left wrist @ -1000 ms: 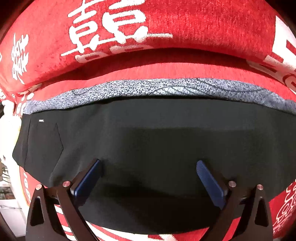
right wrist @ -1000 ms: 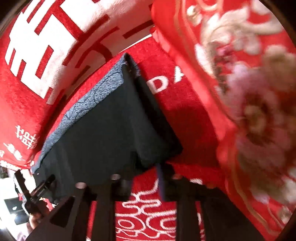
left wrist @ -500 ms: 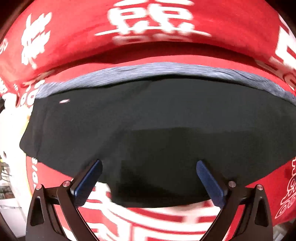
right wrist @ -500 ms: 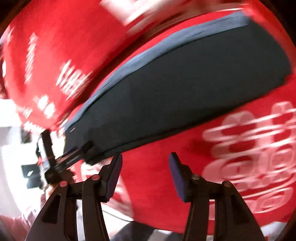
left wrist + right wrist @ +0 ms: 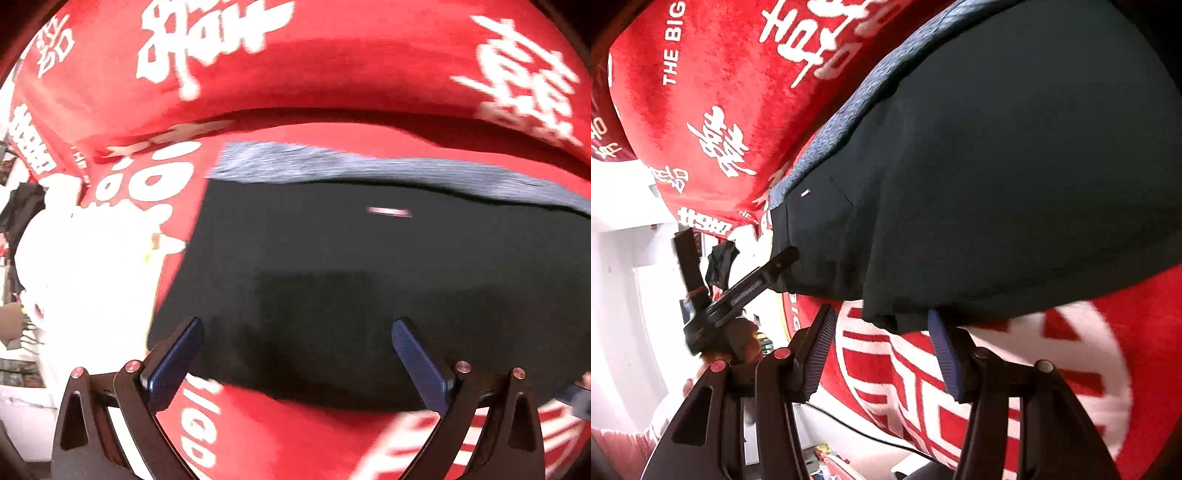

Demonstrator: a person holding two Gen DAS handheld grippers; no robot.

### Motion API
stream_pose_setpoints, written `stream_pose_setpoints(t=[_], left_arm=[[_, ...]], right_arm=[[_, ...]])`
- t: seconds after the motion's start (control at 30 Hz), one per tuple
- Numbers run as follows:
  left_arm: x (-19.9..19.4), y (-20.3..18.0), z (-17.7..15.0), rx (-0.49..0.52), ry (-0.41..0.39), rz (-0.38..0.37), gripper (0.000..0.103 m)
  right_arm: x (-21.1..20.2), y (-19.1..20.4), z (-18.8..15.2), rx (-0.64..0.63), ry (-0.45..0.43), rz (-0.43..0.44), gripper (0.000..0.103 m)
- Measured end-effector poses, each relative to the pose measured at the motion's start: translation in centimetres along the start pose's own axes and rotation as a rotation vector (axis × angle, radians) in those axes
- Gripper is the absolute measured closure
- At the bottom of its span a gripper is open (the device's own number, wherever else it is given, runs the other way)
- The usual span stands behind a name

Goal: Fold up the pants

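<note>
Pants (image 5: pixel 369 280), black and folded, lie flat on the red blanket (image 5: pixel 303 88). My left gripper (image 5: pixel 295 350) hangs over them, spread wide and holding nothing. My right gripper (image 5: pixel 882 350) is half open by their near edge, empty too. If I bump that edge, I think the fold could slide apart.

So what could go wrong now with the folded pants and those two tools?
1. The dark pants end right at the right tool, whose jaws stand open. If it grabs only the top layer, the fold could peel apart.
2. The left tool hangs open above the pants. Pushing down there might drag the cloth and wrinkle it on the fuzzy red blanket.
3. The left-wrist view is blurred, so a fast move could miss the edge.
</note>
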State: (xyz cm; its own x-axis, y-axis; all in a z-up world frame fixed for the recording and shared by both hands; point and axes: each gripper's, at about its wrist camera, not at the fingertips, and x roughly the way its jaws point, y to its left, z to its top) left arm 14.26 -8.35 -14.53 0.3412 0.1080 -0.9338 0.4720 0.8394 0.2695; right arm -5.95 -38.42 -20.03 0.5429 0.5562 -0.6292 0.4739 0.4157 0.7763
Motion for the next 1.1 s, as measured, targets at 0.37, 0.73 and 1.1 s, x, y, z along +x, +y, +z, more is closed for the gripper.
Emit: stream_pose_setpoints(t=[0.37, 0.73, 1.1], left_arm=[[2.0, 3.0, -1.0, 0.013, -0.014, -0.047, 0.0], [-1.0, 0.9, -0.5, 0.07, -0.028, -0.099, 0.0], [0.8, -14.4, 7.6, 0.121, -0.105, -0.214, 0.0]], right_arm=[[0.6, 4.6, 1.4, -0.099, -0.023, -0.062, 0.093], [-2.0, 2.0, -0.3, -0.105, 0.066, -0.218, 0.07], [-5.8, 0.9, 13.0, -0.261, -0.156, -0.54, 0.07]])
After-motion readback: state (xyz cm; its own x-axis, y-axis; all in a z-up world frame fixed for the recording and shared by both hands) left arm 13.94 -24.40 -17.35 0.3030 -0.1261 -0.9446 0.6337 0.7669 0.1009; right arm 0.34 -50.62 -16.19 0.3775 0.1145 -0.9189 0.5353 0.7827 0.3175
